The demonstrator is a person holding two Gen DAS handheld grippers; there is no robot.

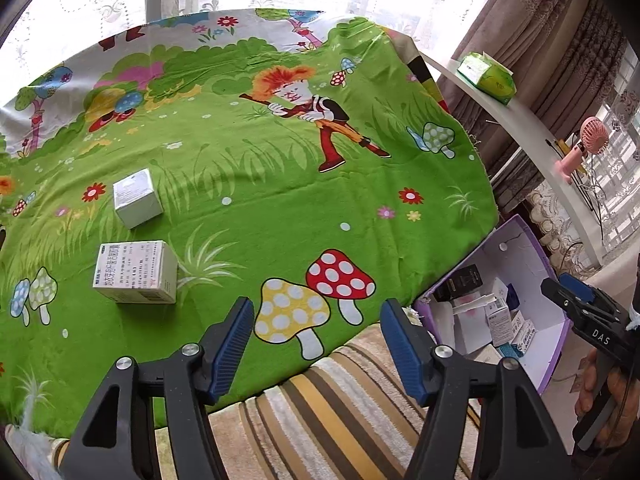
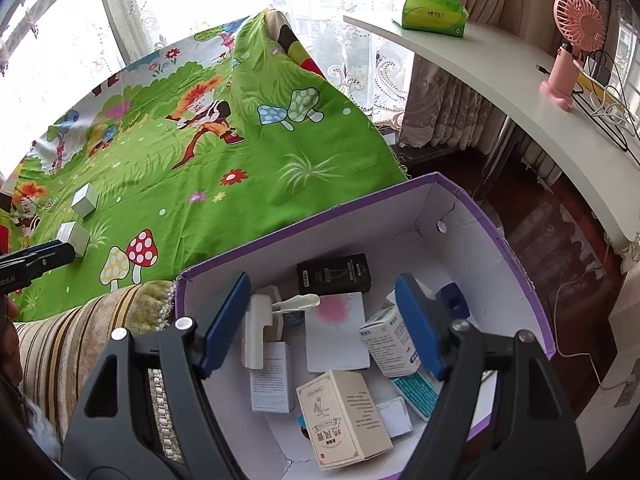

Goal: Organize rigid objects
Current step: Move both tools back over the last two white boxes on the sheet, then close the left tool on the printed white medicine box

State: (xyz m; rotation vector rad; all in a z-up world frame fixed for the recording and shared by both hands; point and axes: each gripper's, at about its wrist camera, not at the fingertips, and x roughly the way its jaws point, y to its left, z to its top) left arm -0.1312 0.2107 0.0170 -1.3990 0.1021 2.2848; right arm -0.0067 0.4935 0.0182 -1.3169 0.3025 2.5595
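Two boxes lie on the green cartoon sheet [image 1: 280, 208]: a white medicine box with printed text [image 1: 136, 272] and a small white cube box [image 1: 136, 198]; both also show in the right wrist view, the medicine box [image 2: 74, 238] and the cube box [image 2: 85, 199]. My left gripper [image 1: 318, 344] is open and empty above the sheet's near edge, right of the medicine box. My right gripper [image 2: 324, 320] is open and empty over the purple-rimmed cardboard box [image 2: 504, 240], which holds several small boxes, among them a black one [image 2: 334, 274] and a beige one [image 2: 344, 420].
A striped cushion [image 1: 340, 412] lies under the sheet's near edge. A curved white shelf [image 2: 500, 76] at the right carries a green tissue pack [image 2: 434, 12] and a pink fan [image 2: 572, 48] with cables. Curtains and windows stand behind.
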